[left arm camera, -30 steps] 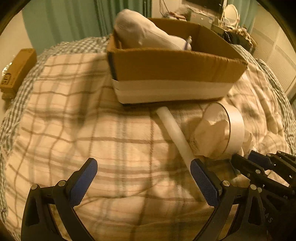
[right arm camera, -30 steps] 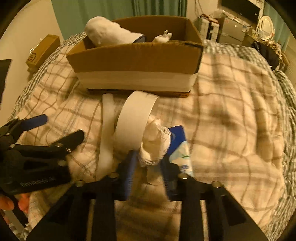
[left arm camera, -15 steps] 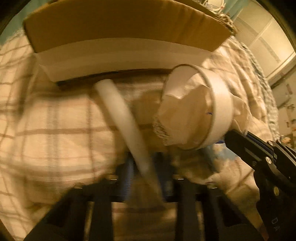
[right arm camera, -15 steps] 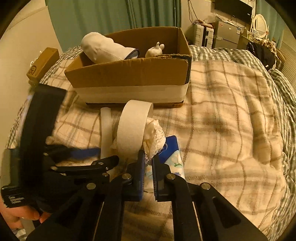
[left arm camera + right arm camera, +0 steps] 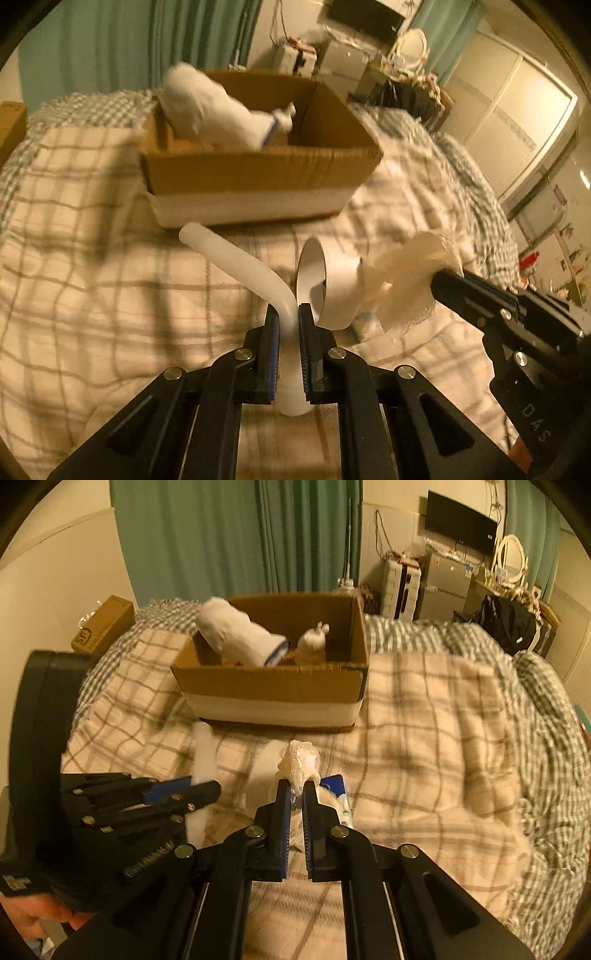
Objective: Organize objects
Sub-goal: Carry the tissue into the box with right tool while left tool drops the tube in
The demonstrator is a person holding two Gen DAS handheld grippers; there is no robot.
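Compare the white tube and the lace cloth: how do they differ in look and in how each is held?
The white tube is smooth, long and bent; the lace cloth is crumpled, with a frilly edge. The left gripper pinches the tube; the right gripper pinches the cloth. The cloth passes through the white ring; the tube lies beside it. Both are pale and clamped.

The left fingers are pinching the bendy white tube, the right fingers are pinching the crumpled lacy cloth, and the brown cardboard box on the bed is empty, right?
Not quite. The brown cardboard box is not empty: the right wrist view shows a rolled white towel and a small white figurine inside. The rest is right: the left fingers pinch the bendy white tube, and the right fingers pinch the crumpled lacy cloth.
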